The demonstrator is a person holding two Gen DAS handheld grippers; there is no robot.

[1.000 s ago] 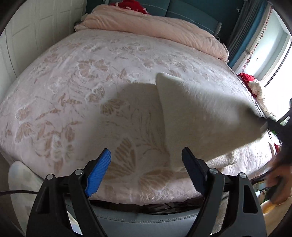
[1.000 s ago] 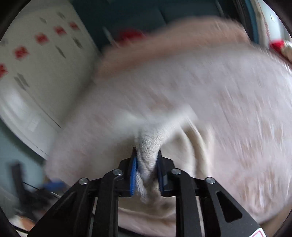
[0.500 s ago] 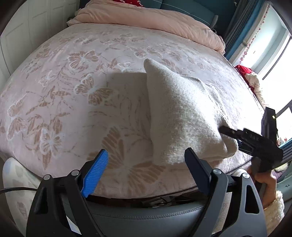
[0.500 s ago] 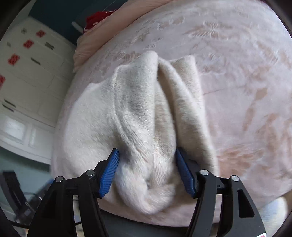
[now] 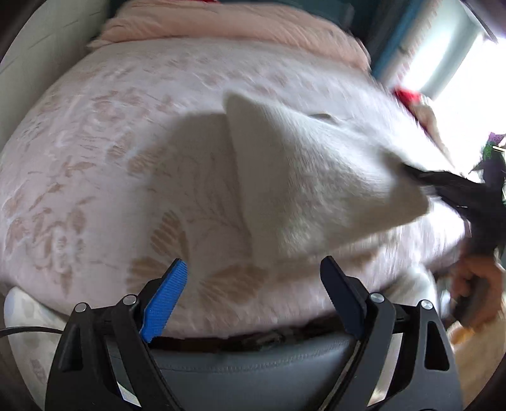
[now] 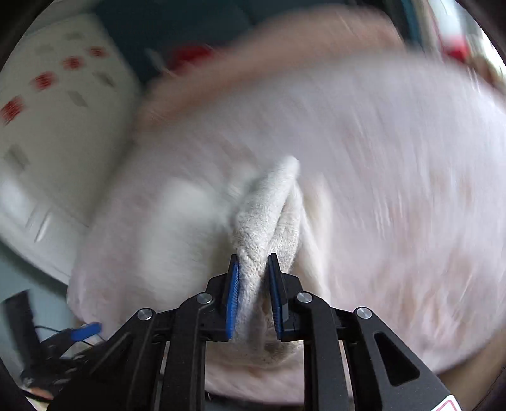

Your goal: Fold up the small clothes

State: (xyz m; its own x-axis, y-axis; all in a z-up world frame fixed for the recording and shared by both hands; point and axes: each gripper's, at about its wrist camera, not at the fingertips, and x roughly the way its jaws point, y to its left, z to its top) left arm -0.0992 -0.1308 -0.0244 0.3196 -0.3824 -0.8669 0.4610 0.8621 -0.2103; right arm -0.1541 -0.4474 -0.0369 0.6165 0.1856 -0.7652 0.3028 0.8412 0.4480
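Observation:
A small off-white fleecy garment (image 5: 316,177) lies on the bed, its right end lifted off the cover. My right gripper (image 6: 253,256) has its jaws closing, and the blue pads press on a bunched fold of the garment (image 6: 265,215). In the left wrist view the right gripper (image 5: 442,183) shows as a blurred black shape at the cloth's right tip, with a hand (image 5: 477,284) below it. My left gripper (image 5: 253,262) stands open above the bed's near edge, nothing between its fingers, the garment just beyond them.
The bed (image 5: 110,158) has a pale pink flowered cover. A pink duvet (image 5: 237,25) is piled at its far end. A grey padded bed frame (image 5: 253,357) runs under the near edge. White cupboards (image 6: 63,126) stand at the left; red cloth (image 5: 408,95) lies by the window.
The right jaws stood wide around the garment half a second ago; now they pinch a fold and lift its right end. The left gripper has shifted slightly, still open.

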